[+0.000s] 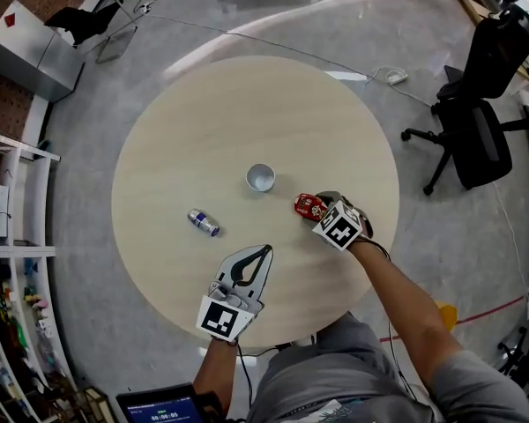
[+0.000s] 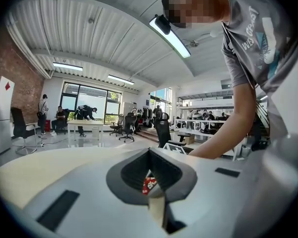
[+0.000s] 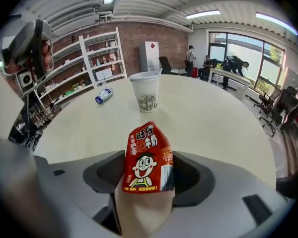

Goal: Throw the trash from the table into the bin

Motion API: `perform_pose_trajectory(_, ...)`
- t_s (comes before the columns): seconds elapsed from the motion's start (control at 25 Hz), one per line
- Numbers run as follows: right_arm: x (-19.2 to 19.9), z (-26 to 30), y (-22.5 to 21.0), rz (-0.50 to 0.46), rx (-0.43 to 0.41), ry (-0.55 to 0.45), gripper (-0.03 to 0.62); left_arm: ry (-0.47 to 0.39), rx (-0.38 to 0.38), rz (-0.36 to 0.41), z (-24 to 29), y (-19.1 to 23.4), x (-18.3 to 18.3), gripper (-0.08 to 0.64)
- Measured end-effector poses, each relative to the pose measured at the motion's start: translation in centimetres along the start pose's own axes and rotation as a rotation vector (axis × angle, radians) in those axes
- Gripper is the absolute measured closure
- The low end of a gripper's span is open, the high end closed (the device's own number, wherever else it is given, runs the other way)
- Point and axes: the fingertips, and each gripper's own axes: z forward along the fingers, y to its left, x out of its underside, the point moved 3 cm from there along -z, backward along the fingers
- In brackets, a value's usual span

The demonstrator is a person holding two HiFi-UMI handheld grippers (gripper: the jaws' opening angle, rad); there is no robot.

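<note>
One red carton (image 3: 148, 157) stands inside the wide-spread right claw (image 1: 316, 203), while the left claw (image 1: 266, 248) is closed.

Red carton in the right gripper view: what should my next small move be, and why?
Probably close the right gripper on the red carton. The carton sits on the table between the open jaws, with a gap showing on each side, so nothing grips it yet. The paper cup and the can lie farther off and can wait.
</note>
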Motion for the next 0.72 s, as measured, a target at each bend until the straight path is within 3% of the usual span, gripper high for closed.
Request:
perform_pose_trajectory(0.32,-2.6,-9.6,6.9,0.057,0.089,-0.162,0.302,-0.049,0.03,0.054,-7.3,-4.2,-3.1,0.518)
perform_pose_trajectory(0.52,-2.7,-19.9,15.4,0.078,0.208,-0.282,0.302,-0.103,0.083,0.111,-15.4,-9.6,-6.0,0.518)
perform_pose_trajectory(0.72,-0.1,-29.7,26.0,0.089,0.322,-0.396,0.302,-0.174,0.173,0.179,-22.9,-17.6,-7.8,0.518)
